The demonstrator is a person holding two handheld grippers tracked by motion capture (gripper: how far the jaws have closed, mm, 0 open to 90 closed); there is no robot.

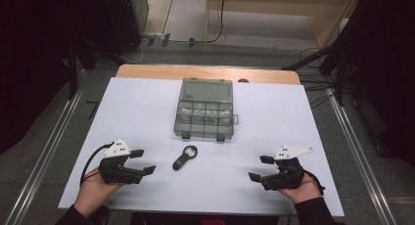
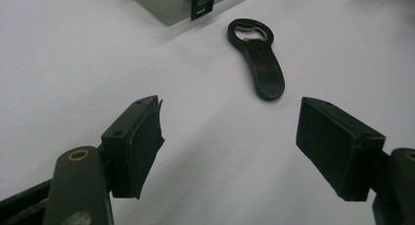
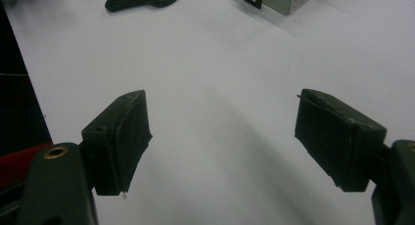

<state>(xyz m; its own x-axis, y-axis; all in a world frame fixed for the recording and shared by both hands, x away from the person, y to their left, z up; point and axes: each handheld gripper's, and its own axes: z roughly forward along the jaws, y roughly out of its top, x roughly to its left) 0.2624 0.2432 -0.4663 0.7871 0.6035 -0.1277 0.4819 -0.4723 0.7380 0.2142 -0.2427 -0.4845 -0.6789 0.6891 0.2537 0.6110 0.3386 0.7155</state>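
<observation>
We hold both tools low at the near edge of the white table [image 1: 147, 107], the left gripper [image 1: 145, 161] at about seven o'clock and the right gripper [image 1: 260, 168] at about five o'clock. Both sets of jaws stand spread wide with nothing between them; in each gripper view only bare table shows between the black pads.

The black bottle opener [image 1: 184, 157] lies flat at six o'clock from the box, between our two grippers and a little nearer the left one. Its ring end points toward the box, its handle toward us. In the left gripper view the bottle opener [image 2: 258, 57] sits just ahead of the jaws at roughly one o'clock.

The left gripper looks the natural one to take it, we reckon. To do it well we should line the jaws across the narrow handle, not the ring, come down low so the pads straddle it, and close squarely so it does not skid on the smooth top.

The clear compartment box [image 1: 204, 108] sits at the table's middle, lid shut and latches toward us. Its cells are too hazy for us to tell their contents.
</observation>
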